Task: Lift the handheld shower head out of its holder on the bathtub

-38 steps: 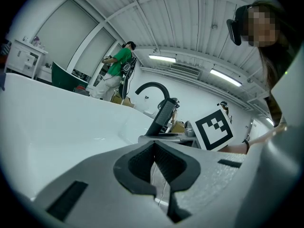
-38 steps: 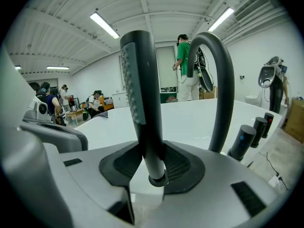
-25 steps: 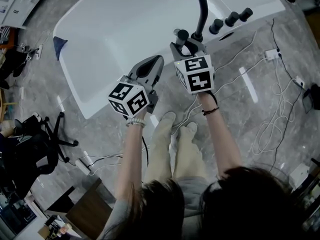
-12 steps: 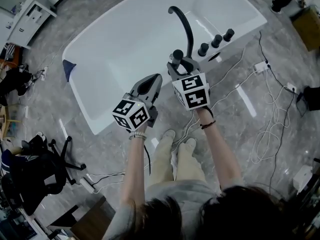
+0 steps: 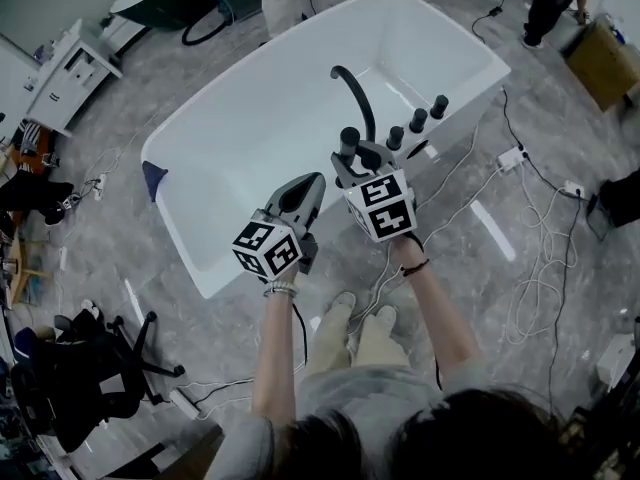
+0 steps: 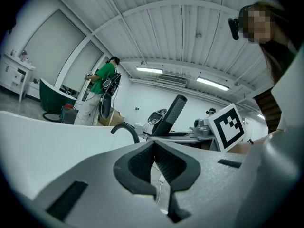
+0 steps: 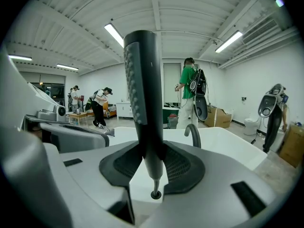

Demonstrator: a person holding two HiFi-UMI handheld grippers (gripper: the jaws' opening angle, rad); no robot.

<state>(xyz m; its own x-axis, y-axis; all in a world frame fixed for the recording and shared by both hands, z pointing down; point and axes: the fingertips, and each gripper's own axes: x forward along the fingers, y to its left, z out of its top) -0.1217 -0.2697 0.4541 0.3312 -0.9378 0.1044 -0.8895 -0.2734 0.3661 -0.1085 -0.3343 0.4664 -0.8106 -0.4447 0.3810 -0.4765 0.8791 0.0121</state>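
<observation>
Shower head (image 7: 142, 94), a slim dark wand with a dimpled face, is standing pinched between the right gripper's (image 7: 153, 165) ribbed pads; the left gripper (image 6: 154, 163) is hovering with its jaws pressed together, empty.

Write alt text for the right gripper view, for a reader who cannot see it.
The right gripper clamps a dark handheld shower head upright by its handle. Behind lie the white bathtub and its curved spout.

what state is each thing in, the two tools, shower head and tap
shower head, gripped upright in the right tool
right tool, shut on the shower head's handle
left tool, shut, nothing in it
tap, no water running
</observation>
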